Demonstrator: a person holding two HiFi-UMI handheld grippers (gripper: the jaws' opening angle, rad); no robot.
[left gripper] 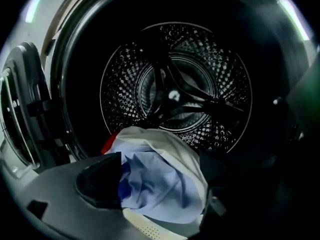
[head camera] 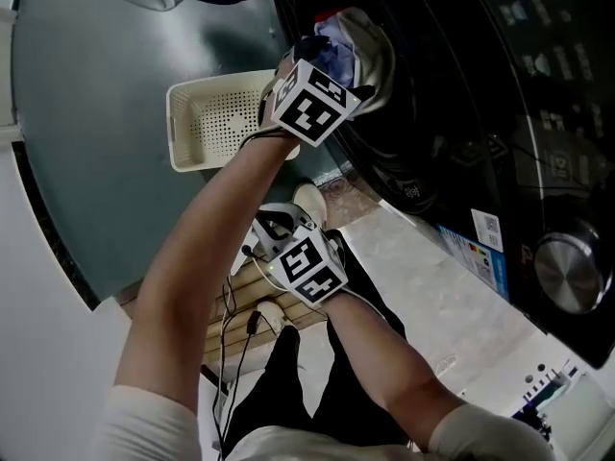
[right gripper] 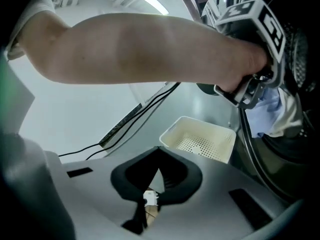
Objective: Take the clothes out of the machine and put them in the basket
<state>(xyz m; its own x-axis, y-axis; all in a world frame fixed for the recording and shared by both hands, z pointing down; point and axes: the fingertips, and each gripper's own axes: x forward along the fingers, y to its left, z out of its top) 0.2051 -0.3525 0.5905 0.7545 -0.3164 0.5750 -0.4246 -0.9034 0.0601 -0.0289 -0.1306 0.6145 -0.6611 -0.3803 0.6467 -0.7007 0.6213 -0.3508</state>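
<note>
At the machine (left gripper: 175, 59), left gripper (left gripper: 162, 169) gapes around the clothes (left gripper: 150, 149); right gripper (right gripper: 160, 156) is pinched closed

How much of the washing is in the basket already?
Done: nothing yet; the basket on the floor looks empty. In hand: the left gripper is at the opening of the drum, its jaws wide apart around a bundle of blue and white clothes, not yet squeezing it. The right gripper hangs lower down, closed and empty. Still to do: grab the bundle, carry it to the basket, then check for more.
</note>
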